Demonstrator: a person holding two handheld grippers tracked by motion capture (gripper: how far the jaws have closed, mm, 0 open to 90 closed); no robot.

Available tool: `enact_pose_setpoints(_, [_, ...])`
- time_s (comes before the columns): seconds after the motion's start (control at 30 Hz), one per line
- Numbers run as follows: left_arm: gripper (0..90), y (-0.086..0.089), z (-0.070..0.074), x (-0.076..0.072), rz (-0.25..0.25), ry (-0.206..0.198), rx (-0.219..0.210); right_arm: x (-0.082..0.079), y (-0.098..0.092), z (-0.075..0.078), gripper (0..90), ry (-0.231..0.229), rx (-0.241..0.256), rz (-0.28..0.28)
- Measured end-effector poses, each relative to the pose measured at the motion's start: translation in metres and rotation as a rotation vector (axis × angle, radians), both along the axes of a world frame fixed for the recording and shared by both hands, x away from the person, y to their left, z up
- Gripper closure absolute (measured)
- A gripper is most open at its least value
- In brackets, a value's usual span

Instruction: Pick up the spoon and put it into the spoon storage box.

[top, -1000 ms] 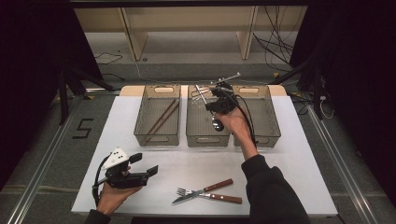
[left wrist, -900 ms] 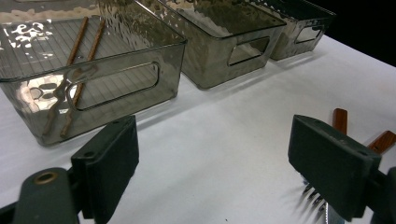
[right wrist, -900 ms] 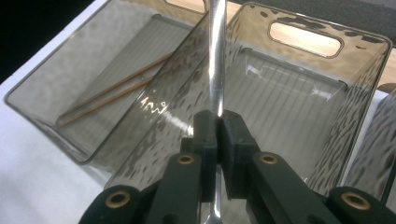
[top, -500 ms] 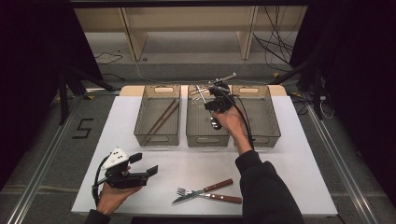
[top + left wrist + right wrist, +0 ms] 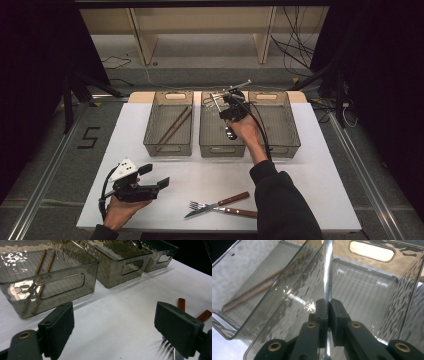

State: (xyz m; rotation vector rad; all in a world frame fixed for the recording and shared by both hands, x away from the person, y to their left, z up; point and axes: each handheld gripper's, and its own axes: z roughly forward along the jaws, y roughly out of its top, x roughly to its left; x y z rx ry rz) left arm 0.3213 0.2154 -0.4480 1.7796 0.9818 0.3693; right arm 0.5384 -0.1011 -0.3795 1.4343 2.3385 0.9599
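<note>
My right gripper (image 5: 226,103) hovers over the middle bin (image 5: 216,146), shut on a metal spoon (image 5: 228,133). In the right gripper view the shiny spoon handle (image 5: 328,272) rises from between the shut jaws of that gripper (image 5: 328,303), above the middle bin's floor (image 5: 362,290). My left gripper (image 5: 154,176) rests open and holds nothing at the table's front left. In the left gripper view its jaws (image 5: 125,325) stand wide apart over white tabletop.
The left bin (image 5: 168,145) holds two brown chopsticks (image 5: 173,126). The right bin (image 5: 287,142) stands beside the middle one. A fork (image 5: 235,212) and a wooden-handled knife (image 5: 220,202) lie crossed near the front edge; fork tines (image 5: 165,343) show by my left gripper.
The right hand with the spoon has drifted slightly left over the middle bin. The left gripper has stayed put.
</note>
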Motion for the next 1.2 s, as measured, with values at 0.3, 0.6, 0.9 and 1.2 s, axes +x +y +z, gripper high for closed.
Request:
enact_pose_setpoints(0.3, [16.0, 0.0, 0.0, 0.0, -0.001, 0.001, -0.002, 0.004, 0.003, -0.009, 80.9, 0.026, -0.008, -0.009])
enact_pose_setpoints(0.6, [16.0, 0.0, 0.0, 0.0, 0.0, 0.003, -0.002, 0.001, -0.002, -0.004, 52.2, 0.037, 0.031, 0.011])
enact_pose_setpoints(0.9, [16.0, 0.0, -0.001, 0.0, 0.002, 0.005, -0.003, -0.033, -0.012, 0.014, 38.0, -0.024, 0.079, 0.162])
enact_pose_setpoints(1.2, [16.0, -0.001, -0.001, 0.0, 0.004, 0.004, 0.002, -0.083, -0.023, 0.026, 33.1, -0.075, 0.096, 0.3])
